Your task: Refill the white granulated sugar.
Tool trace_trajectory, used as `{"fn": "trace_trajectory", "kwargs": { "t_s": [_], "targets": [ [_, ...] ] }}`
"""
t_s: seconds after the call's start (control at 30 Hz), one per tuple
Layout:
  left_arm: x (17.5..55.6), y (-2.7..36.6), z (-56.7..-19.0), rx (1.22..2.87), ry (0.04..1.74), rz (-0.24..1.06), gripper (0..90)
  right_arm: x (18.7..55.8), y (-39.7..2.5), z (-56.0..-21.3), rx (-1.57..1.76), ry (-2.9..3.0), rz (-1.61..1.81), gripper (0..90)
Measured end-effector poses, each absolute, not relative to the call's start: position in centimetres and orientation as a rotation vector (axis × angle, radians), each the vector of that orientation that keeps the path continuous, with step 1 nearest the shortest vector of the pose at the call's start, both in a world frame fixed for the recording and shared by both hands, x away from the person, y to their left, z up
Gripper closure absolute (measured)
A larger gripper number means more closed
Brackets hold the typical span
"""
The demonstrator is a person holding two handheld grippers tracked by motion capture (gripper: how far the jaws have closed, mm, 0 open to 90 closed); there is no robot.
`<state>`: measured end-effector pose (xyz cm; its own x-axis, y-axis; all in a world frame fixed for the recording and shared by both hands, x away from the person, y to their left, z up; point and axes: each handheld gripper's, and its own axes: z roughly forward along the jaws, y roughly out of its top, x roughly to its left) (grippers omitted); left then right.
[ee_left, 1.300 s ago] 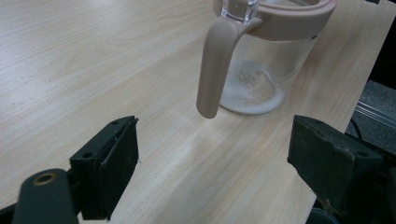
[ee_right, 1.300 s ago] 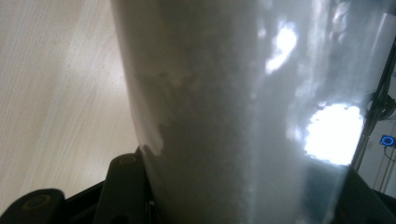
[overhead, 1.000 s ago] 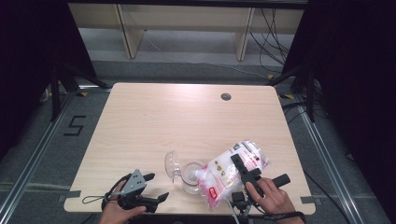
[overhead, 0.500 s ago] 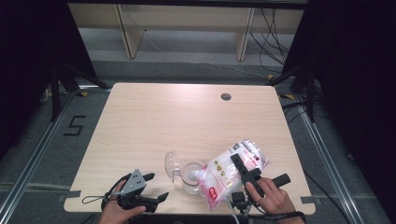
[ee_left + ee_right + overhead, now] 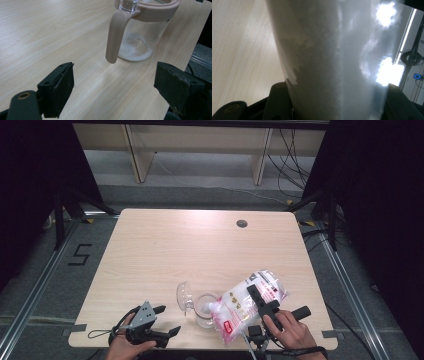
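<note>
Near the front edge of the wooden table [image 5: 165, 255] stands a clear glass jar [image 5: 204, 309] with a pinkish rim and handle, its hinged lid [image 5: 183, 296] swung open to the left. The bag [image 5: 247, 304] — clear plastic, white grains inside, red print on its face — is tipped over the jar from the right, its lower corner right at the jar's mouth and its upper end raised toward the table's right side.

The right gripper [image 5: 261, 303] has that bag clamped between its jaws: in the high view the black jaws lie across the bag's middle, and in the right gripper view the bag [image 5: 332, 60] rises between the two jaw pads, pressed against both. The person's right hand [image 5: 291, 332] grips the handle just behind, at the table's front edge.

The left gripper [image 5: 166, 320] sits low at the front left, well clear of the jar, held by the left hand [image 5: 126, 346]. Its jaws stand wide apart and hold nothing. From the left gripper view the jar [image 5: 140, 37] stands ahead, a little right of centre between the jaws but beyond their tips — a thin layer of white grains covers its bottom, and its curved handle [image 5: 115, 32] hangs down on the near side.
</note>
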<state>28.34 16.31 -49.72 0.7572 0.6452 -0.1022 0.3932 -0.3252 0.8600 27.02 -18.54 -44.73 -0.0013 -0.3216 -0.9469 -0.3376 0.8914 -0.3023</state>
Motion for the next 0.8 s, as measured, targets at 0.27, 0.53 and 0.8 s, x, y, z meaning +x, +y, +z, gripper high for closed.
{"fn": "trace_trajectory", "kwargs": {
  "t_s": [0.27, 0.53, 0.8],
  "targets": [
    [28.32, 16.3, -49.69, 1.959, 0.785, 0.319, 15.9, 27.11, -18.52, -44.83, -0.519, 1.587, 0.034, 52.0],
    [28.32, 16.32, -49.69, 1.955, 0.792, 0.314, 15.9, 26.95, -18.38, -44.74, -0.518, 1.576, 0.035, 52.0],
    [28.34, 16.4, -49.64, 1.957, 0.79, 0.318, 15.9, 26.93, -18.43, -44.87, -0.508, 1.593, 0.039, 52.1]
  ]
}}
